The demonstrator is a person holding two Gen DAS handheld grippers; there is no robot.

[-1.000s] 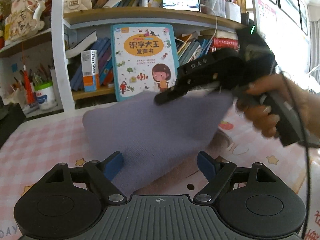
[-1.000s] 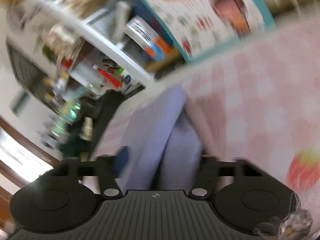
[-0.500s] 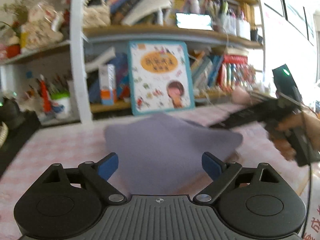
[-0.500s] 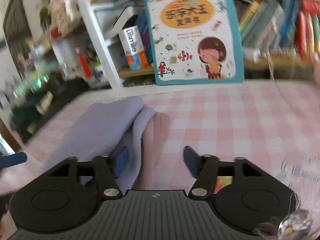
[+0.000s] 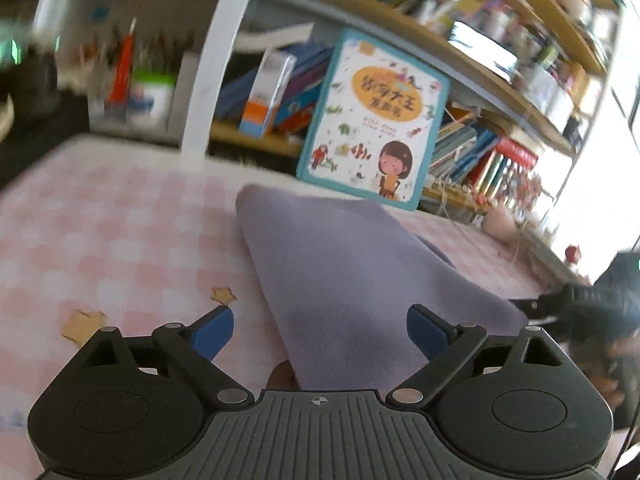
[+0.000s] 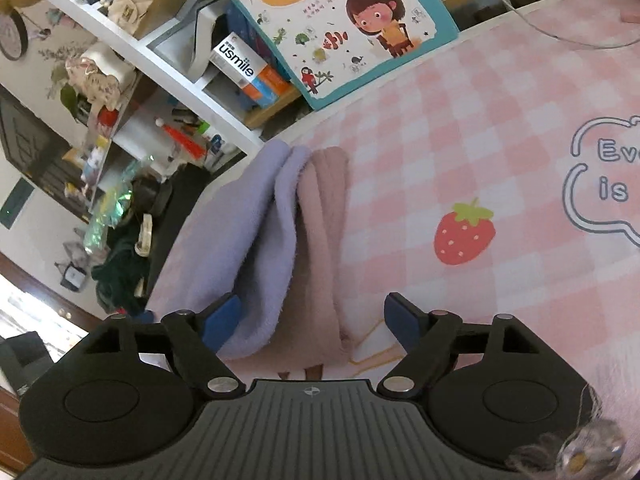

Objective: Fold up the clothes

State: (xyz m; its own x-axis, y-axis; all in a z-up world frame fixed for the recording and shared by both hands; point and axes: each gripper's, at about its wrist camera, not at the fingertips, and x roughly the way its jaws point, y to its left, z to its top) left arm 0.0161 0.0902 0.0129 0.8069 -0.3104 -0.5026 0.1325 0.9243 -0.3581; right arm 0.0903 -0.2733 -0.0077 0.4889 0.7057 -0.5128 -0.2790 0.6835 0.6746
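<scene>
A folded lilac knit garment (image 5: 352,276) lies on the pink checked tablecloth (image 5: 100,232). My left gripper (image 5: 320,330) is open, its blue pads on either side of the garment's near end, holding nothing. In the right wrist view the lilac garment (image 6: 256,236) lies folded over a dusty pink layer (image 6: 320,248). My right gripper (image 6: 312,320) is open at the near edge of both layers, empty. The right gripper also shows at the far right of the left wrist view (image 5: 592,304), beside the garment.
A children's book (image 5: 372,120) leans against the bookshelf (image 5: 224,56) at the table's far edge. The cloth shows a strawberry print (image 6: 464,232) and lettering (image 6: 608,176) to the right. Cluttered furniture (image 6: 120,208) stands beyond the table's left edge.
The right gripper has let go of the lilac garment, lowered and opened; the garment now lies folded flat. The left gripper has swung and tilted, still open.
</scene>
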